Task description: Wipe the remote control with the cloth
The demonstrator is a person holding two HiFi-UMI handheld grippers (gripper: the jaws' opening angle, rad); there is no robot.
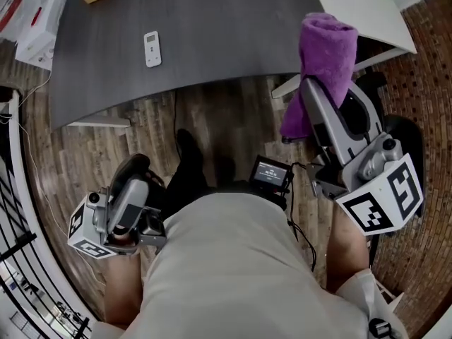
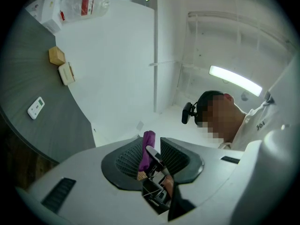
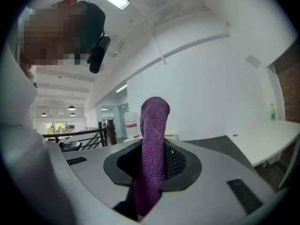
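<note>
The grey counter (image 1: 212, 27) lies far ahead of me, and I hold the purple cloth (image 1: 326, 51) raised on the right, my right gripper's (image 1: 316, 94) fingers clamped on it so a fold stands past the tips, ready for wiping, I judge. My left gripper (image 1: 134, 171) sits low and near, fingers together on nothing, while the remote (image 1: 152, 49) lies face up on the counter's left, long axis near-to-far, screen end pointing away.

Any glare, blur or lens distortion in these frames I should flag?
Head view: evenly lit, sharp; remote clear on the grey table. Left gripper view: strong fisheye bending, dark corners, ceiling light blown out. Right gripper view: same fisheye; purple cloth sharp, background bright.
</note>
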